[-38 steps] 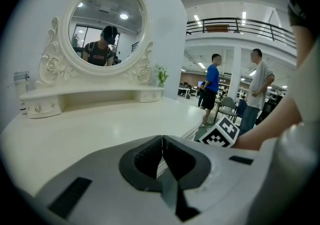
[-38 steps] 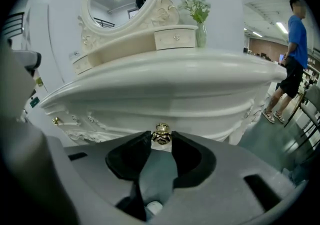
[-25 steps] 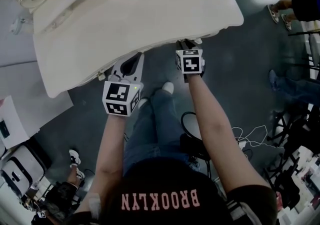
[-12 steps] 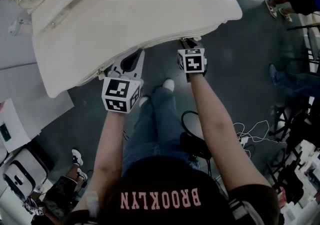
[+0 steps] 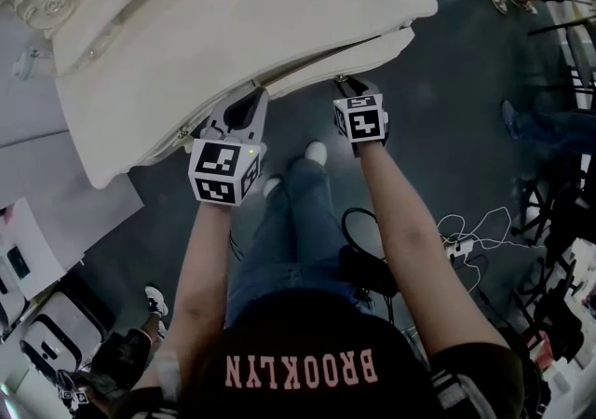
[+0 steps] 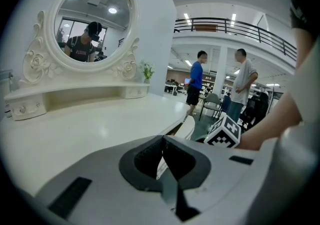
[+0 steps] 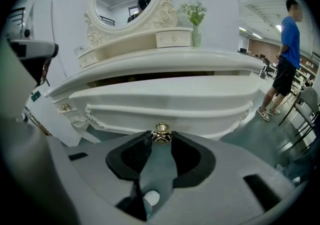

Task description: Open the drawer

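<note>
Right tongs point(image 7: 161, 138) pinch the small gold knob point(image 7: 161, 132) mid-front on the white drawer point(image 7: 170, 101), which juts slightly from under the tabletop point(image 7: 165, 59). Left tongs point(image 6: 162, 140) are closed and empty. The drawer looks rigid and probably weighty, so it wants a straight pull. The smooth knob may slip.

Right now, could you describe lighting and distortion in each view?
Head view: the cream dressing-table top looks washed out. Left gripper view: fisheye bending, dark corners, ceiling lights reflected in the ornate oval mirror. Right gripper view: small brass drawer knob sharp.
</note>
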Tool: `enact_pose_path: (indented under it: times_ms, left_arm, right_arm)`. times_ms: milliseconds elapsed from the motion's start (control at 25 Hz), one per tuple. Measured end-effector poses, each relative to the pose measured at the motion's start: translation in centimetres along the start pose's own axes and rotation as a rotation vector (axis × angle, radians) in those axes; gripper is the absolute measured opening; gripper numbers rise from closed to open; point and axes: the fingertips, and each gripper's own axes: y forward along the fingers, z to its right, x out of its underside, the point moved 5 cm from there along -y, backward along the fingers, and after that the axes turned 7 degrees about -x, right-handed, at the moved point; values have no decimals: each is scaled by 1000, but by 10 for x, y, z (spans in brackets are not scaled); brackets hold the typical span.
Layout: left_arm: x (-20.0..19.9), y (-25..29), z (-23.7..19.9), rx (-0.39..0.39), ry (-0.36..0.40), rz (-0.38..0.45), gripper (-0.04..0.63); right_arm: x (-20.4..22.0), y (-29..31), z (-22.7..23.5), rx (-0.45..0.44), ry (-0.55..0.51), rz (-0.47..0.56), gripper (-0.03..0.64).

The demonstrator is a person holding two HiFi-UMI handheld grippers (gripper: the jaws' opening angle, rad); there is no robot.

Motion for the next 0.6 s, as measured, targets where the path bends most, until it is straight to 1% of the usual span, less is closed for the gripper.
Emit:
enact_pose_path:
  times_ms: [120, 600]
  left_arm:
    - [0, -2, 7, 21, 16, -1, 5]
    - [9, -16, 29, 69, 37, 0, 5]
  right_arm:
    - [8, -7, -1, 2, 3, -2, 109]
    - [46, -36, -4, 23, 22, -2, 110]
